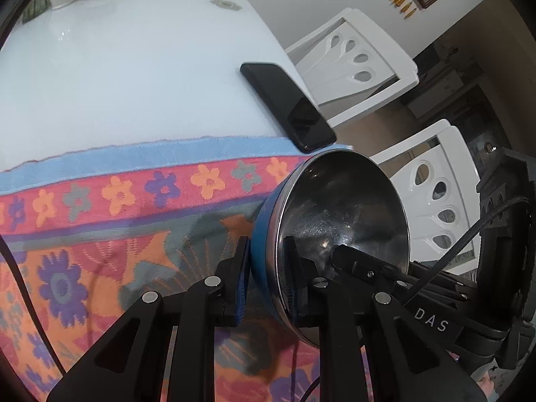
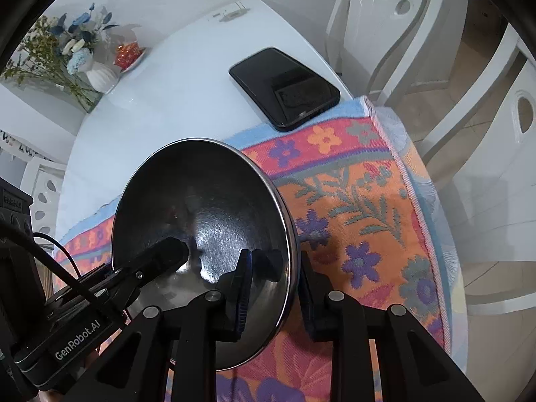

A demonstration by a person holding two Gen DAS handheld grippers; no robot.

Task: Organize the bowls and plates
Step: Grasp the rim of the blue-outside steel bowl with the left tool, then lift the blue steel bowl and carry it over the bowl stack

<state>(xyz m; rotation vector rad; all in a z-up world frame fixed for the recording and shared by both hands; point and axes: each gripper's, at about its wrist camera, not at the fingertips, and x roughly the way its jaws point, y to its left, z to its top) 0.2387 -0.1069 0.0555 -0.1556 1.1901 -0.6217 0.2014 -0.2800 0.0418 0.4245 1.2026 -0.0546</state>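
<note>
A steel bowl [image 1: 345, 214] with a blue outside is held tilted above the floral cloth [image 1: 110, 241]. My left gripper [image 1: 266, 278] is shut on its rim, one finger outside and one inside. My right gripper [image 2: 274, 284] is shut on the opposite rim of the same bowl [image 2: 201, 201], one finger inside and one outside. Each view shows the other gripper's finger reaching into the bowl. No plates are in view.
A black phone [image 1: 288, 104] lies on the white table [image 1: 134, 67] at the cloth's far edge; it also shows in the right wrist view [image 2: 284, 83]. A white vase with flowers [image 2: 97, 73] and a red dish [image 2: 129, 55] stand at the far end. White chairs [image 1: 355, 63] flank the table.
</note>
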